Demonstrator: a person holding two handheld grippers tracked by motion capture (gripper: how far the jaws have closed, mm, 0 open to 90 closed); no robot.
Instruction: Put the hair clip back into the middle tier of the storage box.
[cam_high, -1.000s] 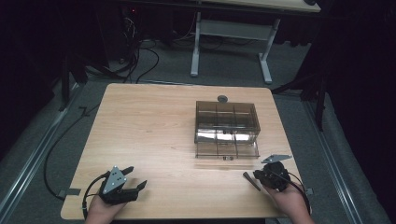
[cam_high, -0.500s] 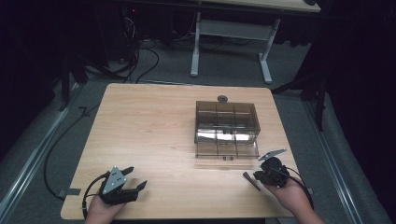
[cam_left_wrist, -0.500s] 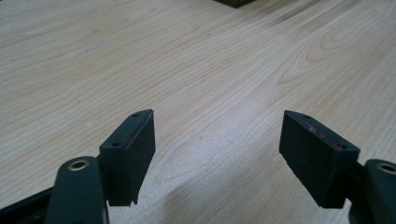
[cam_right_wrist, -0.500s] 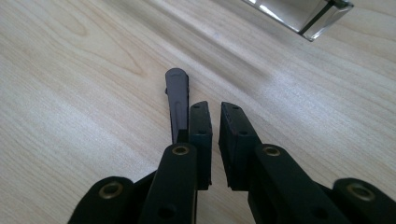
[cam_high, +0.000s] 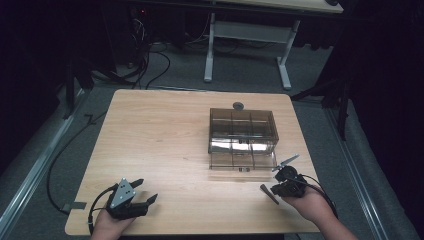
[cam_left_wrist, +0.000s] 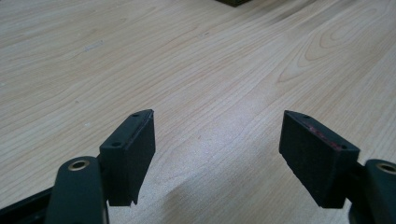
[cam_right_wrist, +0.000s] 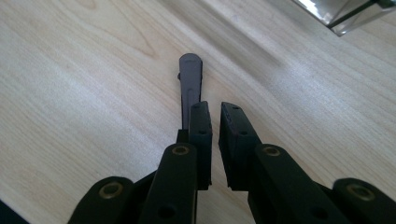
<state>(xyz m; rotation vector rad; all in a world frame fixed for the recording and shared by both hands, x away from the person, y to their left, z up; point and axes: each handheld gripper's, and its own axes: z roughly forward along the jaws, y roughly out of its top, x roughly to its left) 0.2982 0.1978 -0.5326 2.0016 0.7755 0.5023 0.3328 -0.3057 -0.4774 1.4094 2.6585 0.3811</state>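
Clearly the right gripper (cam_right_wrist: 215, 116), jaws nearly together and holding nothing, rests near the smoky compartment box (cam_high: 242, 131) at far right, poised to approach; the left gripper (cam_left_wrist: 217, 154) waits wide open, empty.

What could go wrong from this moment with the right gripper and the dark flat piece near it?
1. The dark flat piece sits beside one jaw of the right gripper, not between its nearly closed jaws, so a move may only push it away.
2. The clear box stands close by; a swing of that hand could knock it.
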